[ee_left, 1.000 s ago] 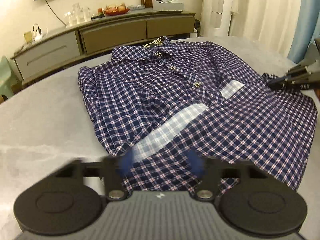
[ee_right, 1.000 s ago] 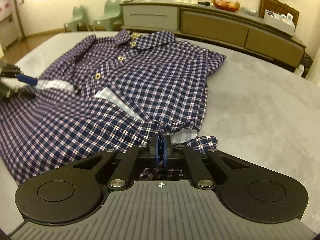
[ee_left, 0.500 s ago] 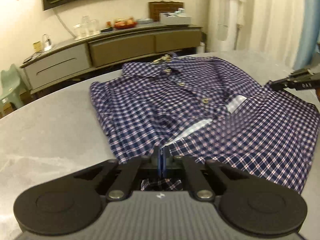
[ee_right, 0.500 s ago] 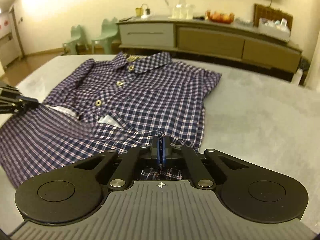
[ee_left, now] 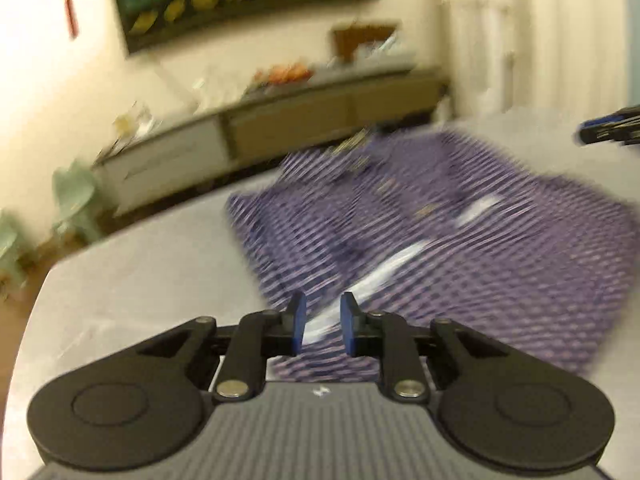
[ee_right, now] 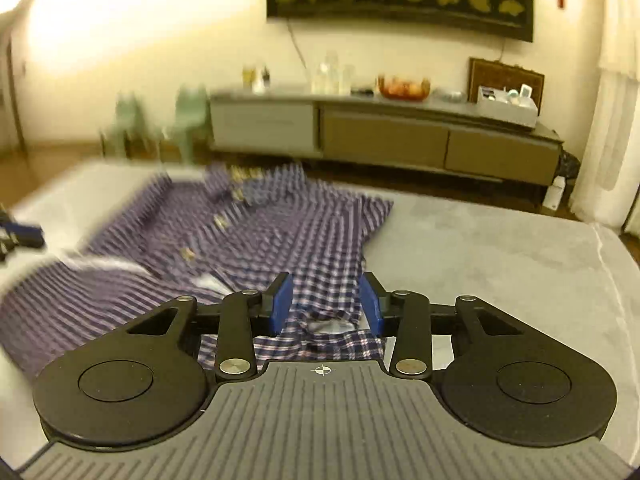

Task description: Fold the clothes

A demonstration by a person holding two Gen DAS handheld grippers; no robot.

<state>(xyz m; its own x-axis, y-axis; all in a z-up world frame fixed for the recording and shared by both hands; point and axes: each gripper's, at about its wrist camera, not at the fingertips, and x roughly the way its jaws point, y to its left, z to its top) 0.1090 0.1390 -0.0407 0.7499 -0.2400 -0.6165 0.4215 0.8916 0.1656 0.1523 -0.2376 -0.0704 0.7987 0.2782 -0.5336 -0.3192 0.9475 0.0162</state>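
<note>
A navy and white checked shirt [ee_left: 420,216] lies on the grey table [ee_left: 132,280], collar toward the far side, its lower part folded up over the front. My left gripper [ee_left: 323,322] is open above the shirt's near left corner, nothing between its blue pads. Motion blurs this view. In the right wrist view the same shirt [ee_right: 280,236] spreads ahead and to the left. My right gripper [ee_right: 325,302] is open wide over the shirt's near right corner, which lies loose and crumpled below the fingers. Each gripper shows at the edge of the other's view.
A long low sideboard [ee_right: 384,136] with glasses, a fruit bowl and a box stands against the far wall behind the table. Pale green small chairs [ee_left: 76,200] stand at the left. Curtains [ee_right: 616,120] hang at the right. Bare table [ee_right: 500,248] lies right of the shirt.
Both grippers were shut on the shirt's near hem half a second ago; both have opened and let it go. Both cameras have lifted and pulled back, showing more of the wall.
</note>
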